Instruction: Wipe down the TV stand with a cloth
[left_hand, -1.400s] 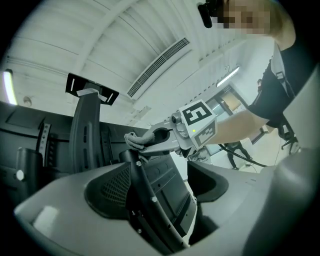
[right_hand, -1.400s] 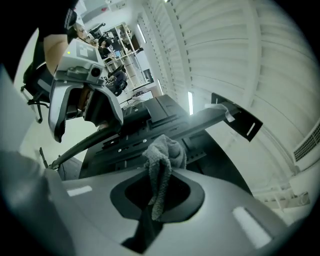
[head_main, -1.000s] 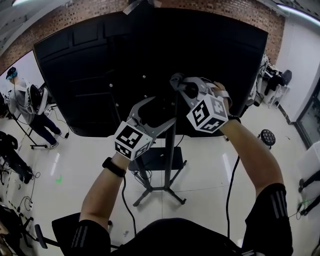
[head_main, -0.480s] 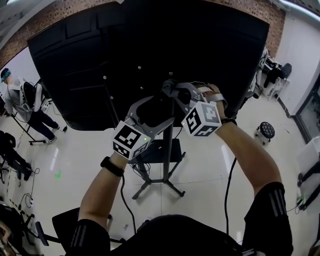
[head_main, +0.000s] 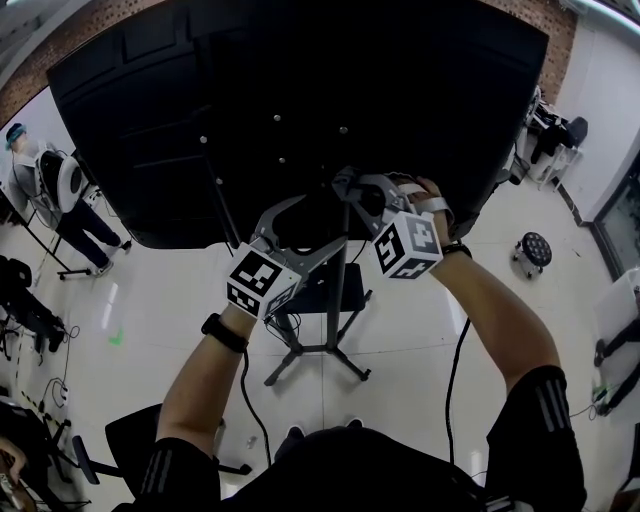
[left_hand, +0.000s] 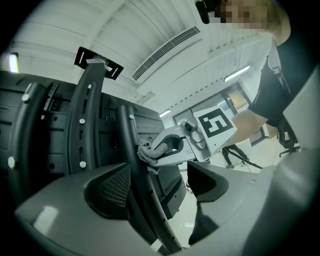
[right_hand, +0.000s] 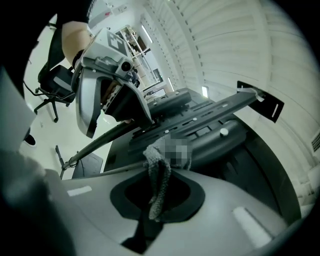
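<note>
The black TV (head_main: 250, 100) shows its back, mounted on a black stand pole (head_main: 338, 290) with splayed legs (head_main: 310, 360). My right gripper (head_main: 345, 185) is shut on a grey cloth (right_hand: 157, 185) and holds it against the pole just under the mount. The left gripper view shows that cloth (left_hand: 145, 150) touching the pole (left_hand: 135, 165). My left gripper (head_main: 305, 222) is open just below and left of the right one. The pole runs between its jaws, close to the left pad (left_hand: 115, 187). A wide gap separates the pole from the right pad (left_hand: 207, 182).
A small black shelf (head_main: 320, 295) sits on the pole lower down. A person (head_main: 60, 190) stands at the far left by other stands. A round black stool (head_main: 535, 248) is at the right. A cable (head_main: 455, 370) trails over the pale floor. A chair base (head_main: 130, 450) lies near left.
The right gripper with the cloth has slid a little down the pole. The left gripper has stayed about where it was, with the pole between its jaws.
</note>
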